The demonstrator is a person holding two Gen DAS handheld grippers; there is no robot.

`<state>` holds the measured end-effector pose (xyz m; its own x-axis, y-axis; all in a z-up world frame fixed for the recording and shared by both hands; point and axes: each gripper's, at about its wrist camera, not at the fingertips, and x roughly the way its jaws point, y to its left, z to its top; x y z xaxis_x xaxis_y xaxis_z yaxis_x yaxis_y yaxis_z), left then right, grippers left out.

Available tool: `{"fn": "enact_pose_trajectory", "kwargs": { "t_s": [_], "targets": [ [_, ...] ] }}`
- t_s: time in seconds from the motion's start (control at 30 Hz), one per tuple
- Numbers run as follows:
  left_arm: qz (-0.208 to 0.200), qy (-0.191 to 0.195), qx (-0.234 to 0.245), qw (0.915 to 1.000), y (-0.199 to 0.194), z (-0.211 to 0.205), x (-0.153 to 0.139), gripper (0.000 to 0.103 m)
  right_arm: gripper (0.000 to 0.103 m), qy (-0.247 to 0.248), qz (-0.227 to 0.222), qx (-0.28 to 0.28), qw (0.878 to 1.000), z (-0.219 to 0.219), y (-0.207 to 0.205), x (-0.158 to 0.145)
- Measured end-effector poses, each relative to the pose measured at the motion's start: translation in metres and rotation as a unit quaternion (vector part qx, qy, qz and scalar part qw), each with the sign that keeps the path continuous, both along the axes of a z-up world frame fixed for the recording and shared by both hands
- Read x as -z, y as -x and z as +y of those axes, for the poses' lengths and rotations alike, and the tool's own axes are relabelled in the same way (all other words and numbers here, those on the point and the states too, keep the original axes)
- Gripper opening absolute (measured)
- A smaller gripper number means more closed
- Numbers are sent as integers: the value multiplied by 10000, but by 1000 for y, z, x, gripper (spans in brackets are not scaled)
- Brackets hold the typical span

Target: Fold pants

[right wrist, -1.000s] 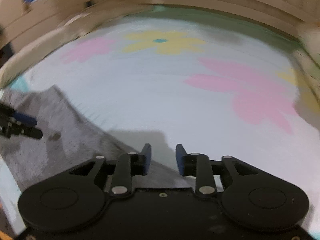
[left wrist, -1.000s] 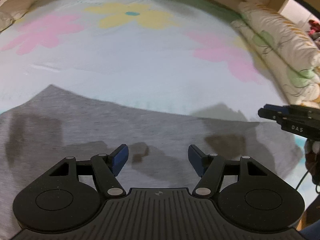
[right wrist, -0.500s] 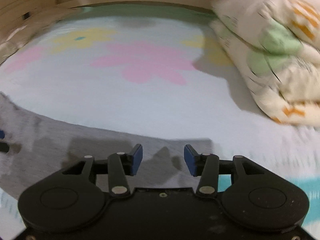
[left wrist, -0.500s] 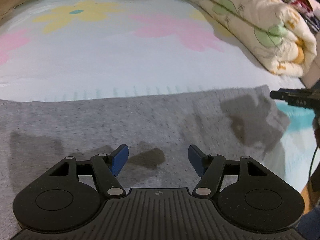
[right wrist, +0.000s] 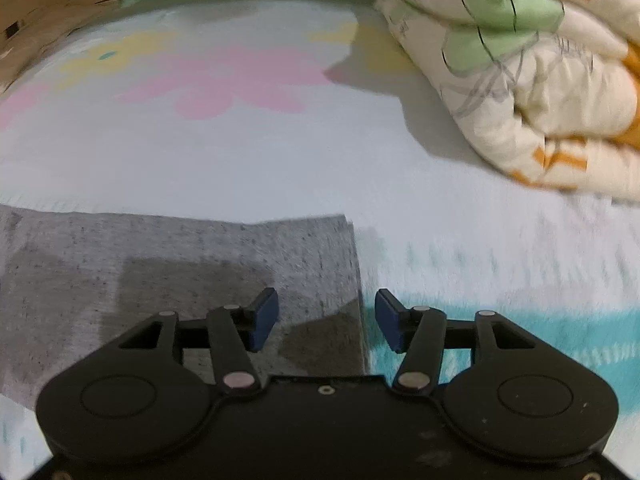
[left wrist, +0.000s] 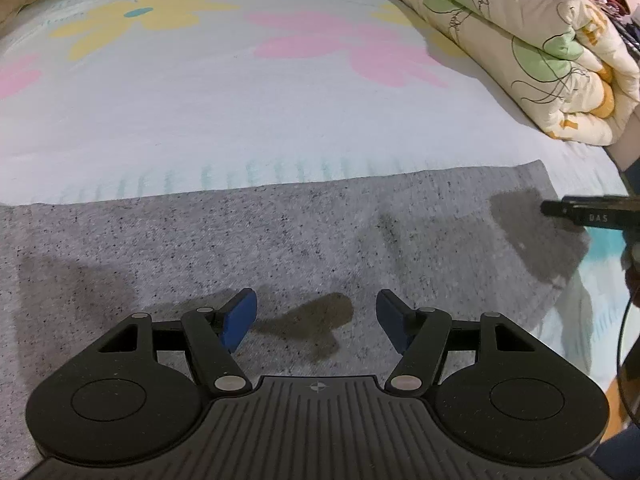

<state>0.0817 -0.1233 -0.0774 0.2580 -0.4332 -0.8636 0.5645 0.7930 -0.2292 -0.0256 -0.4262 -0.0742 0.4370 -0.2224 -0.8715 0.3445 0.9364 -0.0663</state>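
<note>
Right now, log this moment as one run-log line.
left gripper: open, empty, over grey pants | right gripper: jaws just opening, empty, over pants' right edge | pants: flat on flowered bedsheet | folded quilt: beyond, apart

The right gripper (right wrist: 326,320) is seen with jaws apart, just opened wider, nothing between them, hovering over the right edge of the grey pants (right wrist: 180,264) laid flat on a flowery bedsheet (right wrist: 240,152). A rolled quilt (right wrist: 520,80) is parked top right.
</note>
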Motion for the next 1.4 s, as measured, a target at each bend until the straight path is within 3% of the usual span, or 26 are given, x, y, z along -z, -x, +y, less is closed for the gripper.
{"fn": "enact_pose_trajectory", "kwargs": {
  "t_s": [0.13,0.27,0.4,0.57,0.7,0.87,0.9,0.97,1.03,1.1,1.23,1.4],
  "targets": [
    [16,22,53,10000,1,-9,1,64,78,-672,119,209,9975,-17,7,10],
    [22,50,151,9999,5,-22,2,64,81,-1219,5,423,9916,-34,18,12],
    [40,52,302,9995,10,-36,5,64,86,-1946,-219,646,9785,-52,29,15],
    [54,-5,414,9991,14,-48,11,64,103,-2689,-538,861,9578,-67,39,22],
    [63,43,392,9992,14,-51,10,65,103,-3101,-801,1034,9417,-73,39,29],
    [75,117,312,9994,13,-58,10,65,103,-3229,-993,1007,9358,-72,36,33],
    [76,131,295,9995,13,-60,10,65,94,-3185,-985,957,9379,-66,38,30],
    [71,164,260,9995,12,-63,9,65,46,-2966,-863,962,9462,-62,37,28],
    [65,202,214,9995,10,-65,9,65,16,-2979,-731,1047,9460,-64,41,29],
    [40,233,155,9996,9,-69,8,65,15,-3173,-772,1164,9380,-68,43,31],
    [-45,256,-17,9997,3,-76,7,65,14,-2866,-824,937,9499,-56,38,8],
    [-283,92,-263,9992,-1,-88,13,65,14,-2721,-1194,716,9522,-41,35,-26]
  ]
}}
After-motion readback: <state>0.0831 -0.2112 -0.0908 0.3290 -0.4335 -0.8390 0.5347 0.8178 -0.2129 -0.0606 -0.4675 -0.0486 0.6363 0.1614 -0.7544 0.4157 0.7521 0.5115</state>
